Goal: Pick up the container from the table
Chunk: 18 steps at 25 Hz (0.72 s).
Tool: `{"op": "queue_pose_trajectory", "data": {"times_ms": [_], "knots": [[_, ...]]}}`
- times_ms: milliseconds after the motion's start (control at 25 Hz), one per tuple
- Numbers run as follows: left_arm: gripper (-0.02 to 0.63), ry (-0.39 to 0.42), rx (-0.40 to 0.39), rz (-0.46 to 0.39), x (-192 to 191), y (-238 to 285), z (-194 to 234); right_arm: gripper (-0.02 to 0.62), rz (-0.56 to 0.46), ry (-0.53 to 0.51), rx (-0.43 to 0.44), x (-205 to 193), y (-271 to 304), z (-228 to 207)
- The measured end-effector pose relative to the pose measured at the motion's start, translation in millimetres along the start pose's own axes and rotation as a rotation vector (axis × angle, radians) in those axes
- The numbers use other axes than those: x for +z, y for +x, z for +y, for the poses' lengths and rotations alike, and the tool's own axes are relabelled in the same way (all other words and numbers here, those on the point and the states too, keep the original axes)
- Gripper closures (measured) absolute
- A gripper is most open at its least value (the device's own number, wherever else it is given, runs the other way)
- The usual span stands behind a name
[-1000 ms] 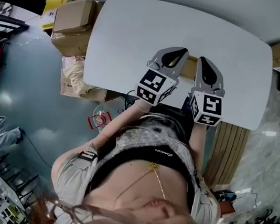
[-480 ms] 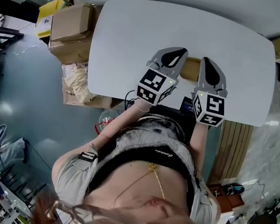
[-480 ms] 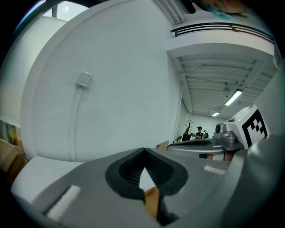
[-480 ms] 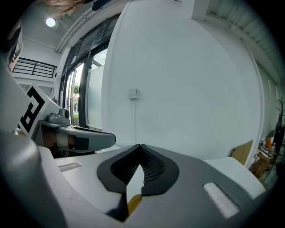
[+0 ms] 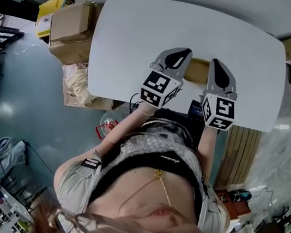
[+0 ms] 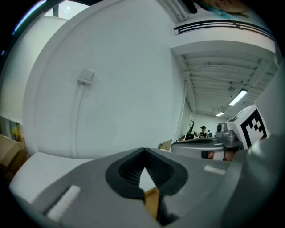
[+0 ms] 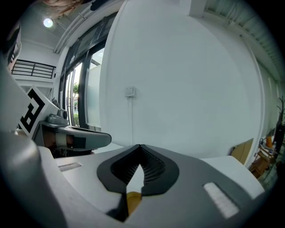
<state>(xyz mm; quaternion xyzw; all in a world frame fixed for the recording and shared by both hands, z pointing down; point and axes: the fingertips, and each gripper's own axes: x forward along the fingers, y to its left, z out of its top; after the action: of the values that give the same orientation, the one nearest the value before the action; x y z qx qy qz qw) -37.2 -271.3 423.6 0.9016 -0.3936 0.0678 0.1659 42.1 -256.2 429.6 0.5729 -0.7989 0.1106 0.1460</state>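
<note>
Left gripper [image 5: 180, 58] and right gripper [image 5: 215, 67] each have fingers clenched on a thin tan edge of the container [image 5: 198, 71], which sits between them near the tabletop's [image 5: 149, 31] front edge; such shallow bites risk slippage or tilting if the lift is uneven.

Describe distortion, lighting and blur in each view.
Head view: heavy fisheye bows the white table; even light; a blurred patch at the bottom. Left gripper view: the wall curves, corners go black. Right gripper view: same bending, bright windows at the left.
</note>
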Motion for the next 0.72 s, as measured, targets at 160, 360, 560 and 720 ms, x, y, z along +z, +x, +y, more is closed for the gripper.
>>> {"op": "queue_pose_trajectory", "data": {"times_ms": [160, 360, 560, 720], "knots": [[0.605, -0.007, 0.047, -0.004, 2.5, 8.4, -6.0, 0.571, 0.003, -0.013, 0.023, 1.3, -5.3, -20.6], [0.605, -0.014, 0.100, -0.009, 5.1, 18.5, -12.8, 0.571, 0.004, -0.021, 0.053, 1.1, -9.8, -42.2], [0.605, -0.012, 0.135, 0.001, 1.3, 24.6, -21.2, 0.571, 0.002, -0.023, 0.090, -2.1, -13.5, -51.9], [0.605, -0.015, 0.146, 0.000, 0.9, 29.8, -29.2, 0.571, 0.004, -0.026, 0.115, -4.2, -15.2, -56.9]]}}
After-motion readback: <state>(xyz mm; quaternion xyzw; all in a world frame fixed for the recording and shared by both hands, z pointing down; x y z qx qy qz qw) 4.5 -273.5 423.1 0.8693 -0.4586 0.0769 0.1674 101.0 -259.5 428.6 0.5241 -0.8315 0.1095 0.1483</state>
